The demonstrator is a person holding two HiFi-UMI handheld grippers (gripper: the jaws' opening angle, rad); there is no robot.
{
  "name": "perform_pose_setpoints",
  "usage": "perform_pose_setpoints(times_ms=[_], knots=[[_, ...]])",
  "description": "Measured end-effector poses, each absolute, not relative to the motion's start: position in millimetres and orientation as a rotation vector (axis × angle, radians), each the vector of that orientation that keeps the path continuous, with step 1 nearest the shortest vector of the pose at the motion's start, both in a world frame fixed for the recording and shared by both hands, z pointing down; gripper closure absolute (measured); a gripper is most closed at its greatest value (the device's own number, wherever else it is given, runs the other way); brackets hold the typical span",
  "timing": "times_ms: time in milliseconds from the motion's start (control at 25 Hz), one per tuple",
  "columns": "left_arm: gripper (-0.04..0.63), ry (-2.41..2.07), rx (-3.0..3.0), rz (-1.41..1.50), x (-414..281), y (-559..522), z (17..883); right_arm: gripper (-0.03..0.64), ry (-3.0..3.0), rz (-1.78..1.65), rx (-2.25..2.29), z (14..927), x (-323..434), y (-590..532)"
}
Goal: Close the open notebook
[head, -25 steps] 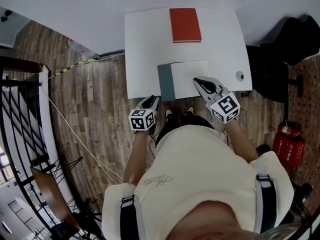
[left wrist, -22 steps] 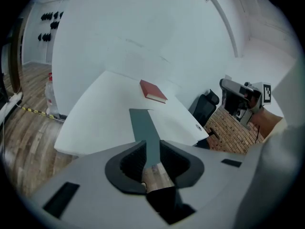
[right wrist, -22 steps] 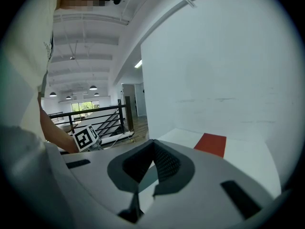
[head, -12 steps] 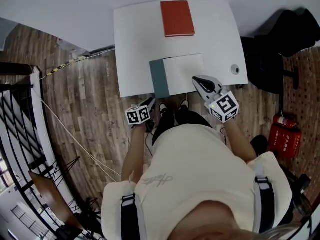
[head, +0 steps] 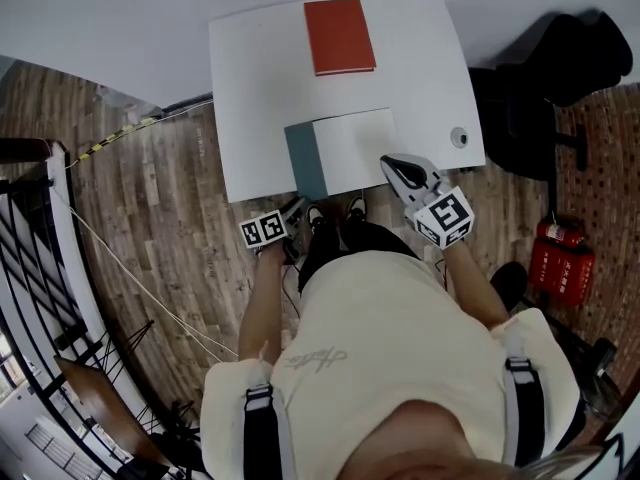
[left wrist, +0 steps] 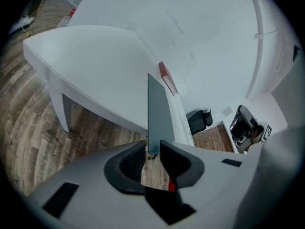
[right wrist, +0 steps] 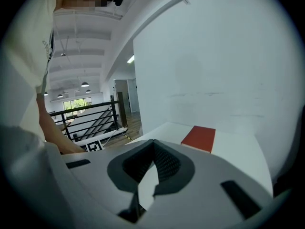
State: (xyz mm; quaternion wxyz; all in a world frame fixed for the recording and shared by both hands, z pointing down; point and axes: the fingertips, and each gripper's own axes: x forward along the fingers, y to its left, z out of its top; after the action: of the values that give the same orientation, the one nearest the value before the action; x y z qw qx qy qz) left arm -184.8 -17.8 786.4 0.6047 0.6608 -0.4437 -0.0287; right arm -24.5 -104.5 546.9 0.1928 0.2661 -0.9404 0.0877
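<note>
The open notebook lies at the near edge of the white table, its teal cover spread to the left and a white page facing up. A shut red notebook rests at the table's far side. My right gripper is shut on nothing, tips over the open notebook's near right corner. My left gripper hangs just off the table's front edge, below the teal cover, jaws a narrow gap apart. In the left gripper view the teal cover shows almost edge-on ahead of the gripper.
A small round fitting sits near the table's right edge. A black office chair and a red extinguisher stand to the right. A black stair railing runs on the left. The person's shoes are under the table's edge.
The head view has drifted, so the table sits further left and higher. The left gripper has sunk a little lower beside the table's edge. The right gripper stays at the notebook's corner.
</note>
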Motion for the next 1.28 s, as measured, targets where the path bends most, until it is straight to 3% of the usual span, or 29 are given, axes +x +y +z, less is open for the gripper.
perform_pose_setpoints(times_ms=[320, 480, 680, 1280], knots=[[0.511, -0.987, 1.536, -0.091, -179.1, -29.1, 786.7, 0.609, -2.616, 0.238, 0.757, 549.6, -20.8, -104.1], [0.557, -0.943, 1.535, -0.144, -180.6, -29.7, 777.5, 0.609, -2.614, 0.255, 0.769, 548.9, -23.5, -105.0], [0.569, -0.958, 1.587, -0.099, -179.8, -30.3, 765.2, 0.609, -2.636, 0.245, 0.759, 548.9, -35.1, -102.3], [0.571, -0.924, 1.875, 0.042, -140.9, -46.4, 671.7, 0.609, -2.626, 0.215, 0.905, 536.8, -44.1, -93.4]])
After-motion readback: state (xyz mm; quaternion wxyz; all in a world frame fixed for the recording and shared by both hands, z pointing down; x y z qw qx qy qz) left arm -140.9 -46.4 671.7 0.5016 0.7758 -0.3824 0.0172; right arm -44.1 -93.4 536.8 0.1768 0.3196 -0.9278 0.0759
